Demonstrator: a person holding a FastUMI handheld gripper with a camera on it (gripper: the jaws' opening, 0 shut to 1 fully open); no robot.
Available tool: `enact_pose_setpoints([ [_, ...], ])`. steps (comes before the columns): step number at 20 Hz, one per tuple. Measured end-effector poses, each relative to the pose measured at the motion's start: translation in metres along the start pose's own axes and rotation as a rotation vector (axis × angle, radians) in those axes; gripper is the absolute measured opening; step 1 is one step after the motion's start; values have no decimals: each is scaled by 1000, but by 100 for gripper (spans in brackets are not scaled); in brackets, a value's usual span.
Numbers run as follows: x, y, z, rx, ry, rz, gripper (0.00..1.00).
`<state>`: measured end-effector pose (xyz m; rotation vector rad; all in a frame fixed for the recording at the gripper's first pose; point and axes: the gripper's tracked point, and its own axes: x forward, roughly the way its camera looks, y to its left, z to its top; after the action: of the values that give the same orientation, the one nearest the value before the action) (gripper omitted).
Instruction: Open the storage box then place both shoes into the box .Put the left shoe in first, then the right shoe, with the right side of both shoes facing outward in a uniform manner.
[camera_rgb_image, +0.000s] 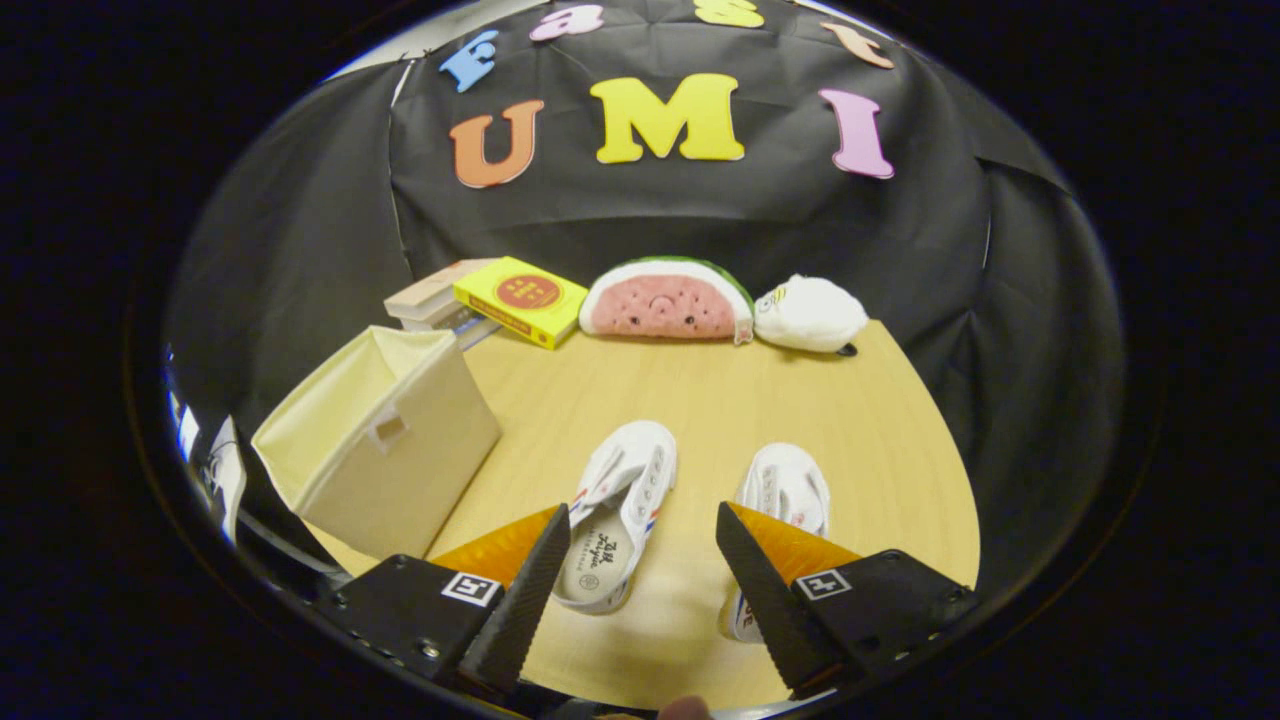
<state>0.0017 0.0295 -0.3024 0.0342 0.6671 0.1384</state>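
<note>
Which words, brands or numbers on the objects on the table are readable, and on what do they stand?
Nothing reads clearly.
Yellow book: cover print too small.
White shoe nearer the storage box: insole print blurred.
Gripper, open, holding nothing: square markers, no words.

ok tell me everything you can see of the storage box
The storage box is a cream, fabric-looking cube with soft, folded walls and a small pull tab on the side facing the shoes. It stands on the wooden table, tilted as the view shows it, its open top showing a pale lining and no contents. It sits beside the left shoe, apart from it, in front of the books. The open gripper is not touching it.
</note>
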Motion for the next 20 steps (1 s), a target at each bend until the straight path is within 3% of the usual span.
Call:
enact_pose_setpoints([
  [9,72,-1,-36,-6,136,7,91],
  [13,90,-1,-38,10,180,14,79],
  [16,96,-2,-39,37,217,16,49],
  [17,97,-2,-40,56,233,15,42],
  [18,98,-4,-40,74,243,7,26],
  [20,97,-2,-41,124,273,13,16],
])
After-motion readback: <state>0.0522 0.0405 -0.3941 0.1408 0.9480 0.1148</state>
